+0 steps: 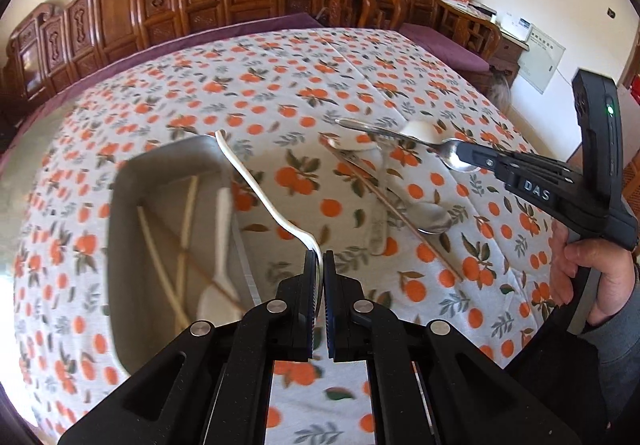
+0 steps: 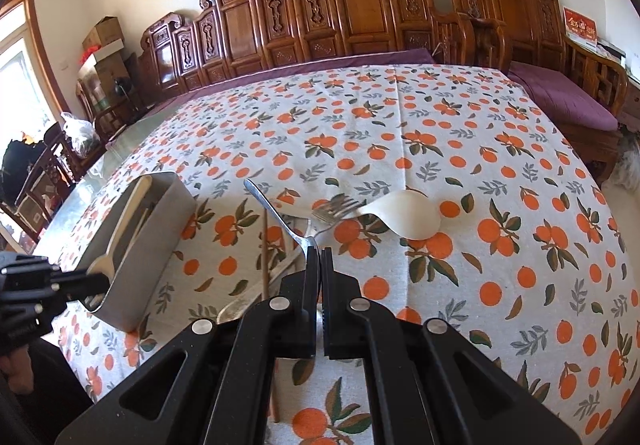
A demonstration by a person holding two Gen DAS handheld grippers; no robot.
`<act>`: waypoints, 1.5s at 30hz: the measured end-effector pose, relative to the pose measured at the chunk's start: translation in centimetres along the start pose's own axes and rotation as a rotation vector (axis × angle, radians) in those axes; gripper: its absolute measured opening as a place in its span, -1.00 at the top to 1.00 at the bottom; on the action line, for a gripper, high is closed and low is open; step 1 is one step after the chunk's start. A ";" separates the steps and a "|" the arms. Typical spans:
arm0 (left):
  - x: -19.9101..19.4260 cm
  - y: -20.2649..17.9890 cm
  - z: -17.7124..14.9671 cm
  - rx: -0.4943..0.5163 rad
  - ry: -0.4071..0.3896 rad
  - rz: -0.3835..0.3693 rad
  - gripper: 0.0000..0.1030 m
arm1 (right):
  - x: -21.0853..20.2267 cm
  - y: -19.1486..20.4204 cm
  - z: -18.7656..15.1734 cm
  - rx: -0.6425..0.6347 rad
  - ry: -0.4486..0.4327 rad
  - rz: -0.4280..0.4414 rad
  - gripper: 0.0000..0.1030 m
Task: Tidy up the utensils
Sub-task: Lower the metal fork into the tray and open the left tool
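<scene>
1. the left tongs (image 1: 319, 259) are closed tight on the bowl end of a white plastic spoon (image 1: 256, 181); its curved handle runs up toward 11 o'clock and ends above the far corner of the grey tray (image 1: 120, 229).
2. the grey tray sits on the bench (image 1: 280, 77) at 9 o'clock in the left wrist view. inside it lie pale chopsticks (image 1: 160, 265), a thin brown stick and a second white spoon (image 1: 220, 245), all blurred.
3. the right tongs (image 1: 472, 157) are clamped on the bowl of a metal spoon (image 1: 400, 135); its handle points toward 10 o'clock, lifted clear of the cloth.
4. a hand (image 1: 580, 277) grips the right tool's handle at 3 o'clock in the left view, with a grey sleeve below it.
5. in the right wrist view the same metal spoon (image 2: 276, 213) rises from the shut tongs (image 2: 320, 259) toward 11 o'clock.
6. on the orange-print tablecloth (image 2: 480, 165) near 12 o'clock of those tongs lie a metal fork (image 2: 334, 209) and a white ceramic spoon (image 2: 412, 217), the fork's tines just beside that spoon's handle.
7. a brown chopstick (image 2: 265, 257) lies on the cloth at 10 o'clock of the right tongs, between them and the tray (image 2: 160, 241).
8. another metal spoon (image 1: 430, 219) rests on the cloth below the raised one, touching a long brown chopstick (image 1: 400, 213).
</scene>
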State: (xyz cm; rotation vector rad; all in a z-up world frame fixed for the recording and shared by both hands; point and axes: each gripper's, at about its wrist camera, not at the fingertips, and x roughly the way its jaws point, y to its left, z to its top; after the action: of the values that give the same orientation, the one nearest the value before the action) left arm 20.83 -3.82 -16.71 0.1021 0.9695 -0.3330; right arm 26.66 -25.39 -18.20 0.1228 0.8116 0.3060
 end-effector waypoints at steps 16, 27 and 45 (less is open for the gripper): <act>1.3 6.0 -0.7 -0.066 0.069 0.060 0.95 | -0.6 2.7 -1.0 -0.049 0.004 0.030 0.95; 3.2 9.4 -2.2 -0.133 0.128 0.081 0.95 | 0.1 2.7 -1.3 -0.055 0.017 0.030 0.95; -0.2 11.8 -2.8 -0.219 0.012 0.168 0.46 | 0.6 4.3 -1.4 -0.095 0.030 0.017 0.95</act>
State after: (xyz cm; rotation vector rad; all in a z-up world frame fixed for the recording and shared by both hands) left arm 22.32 8.00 -18.91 -0.0146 0.9960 -0.0709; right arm 25.05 -21.11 -18.65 0.0365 0.8248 0.3620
